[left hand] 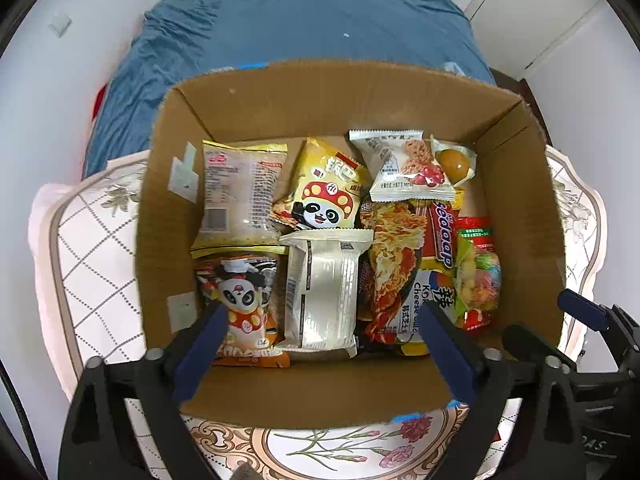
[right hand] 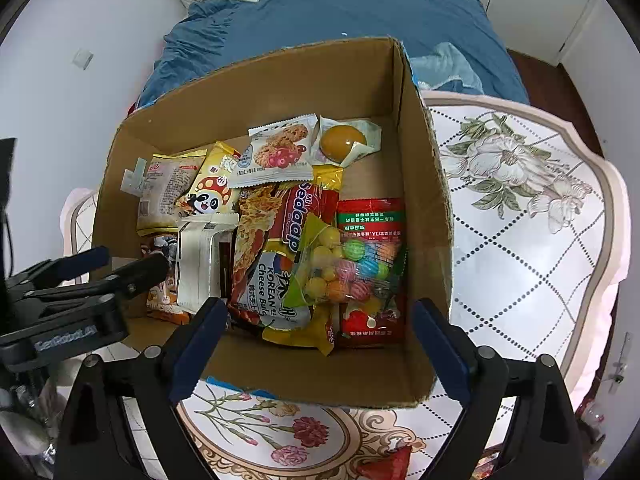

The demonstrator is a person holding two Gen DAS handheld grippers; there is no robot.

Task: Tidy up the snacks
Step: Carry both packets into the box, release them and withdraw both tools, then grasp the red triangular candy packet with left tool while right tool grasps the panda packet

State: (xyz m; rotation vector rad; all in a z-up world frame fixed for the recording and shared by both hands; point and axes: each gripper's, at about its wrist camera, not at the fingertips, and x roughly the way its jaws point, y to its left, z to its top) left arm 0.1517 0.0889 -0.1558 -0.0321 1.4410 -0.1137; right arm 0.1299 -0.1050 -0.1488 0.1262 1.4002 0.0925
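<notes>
Snacks all packed in cardboard box [left hand: 280, 392], frame centre; your left gripper [left hand: 320, 344] and right gripper [right hand: 316, 340] wide, empty. Looks nearly done.

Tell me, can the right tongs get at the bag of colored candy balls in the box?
Probably yes. The candy bag lies on top of the other snacks in the open cardboard box, and the right tongs hang open just above it, with nothing between.
</notes>
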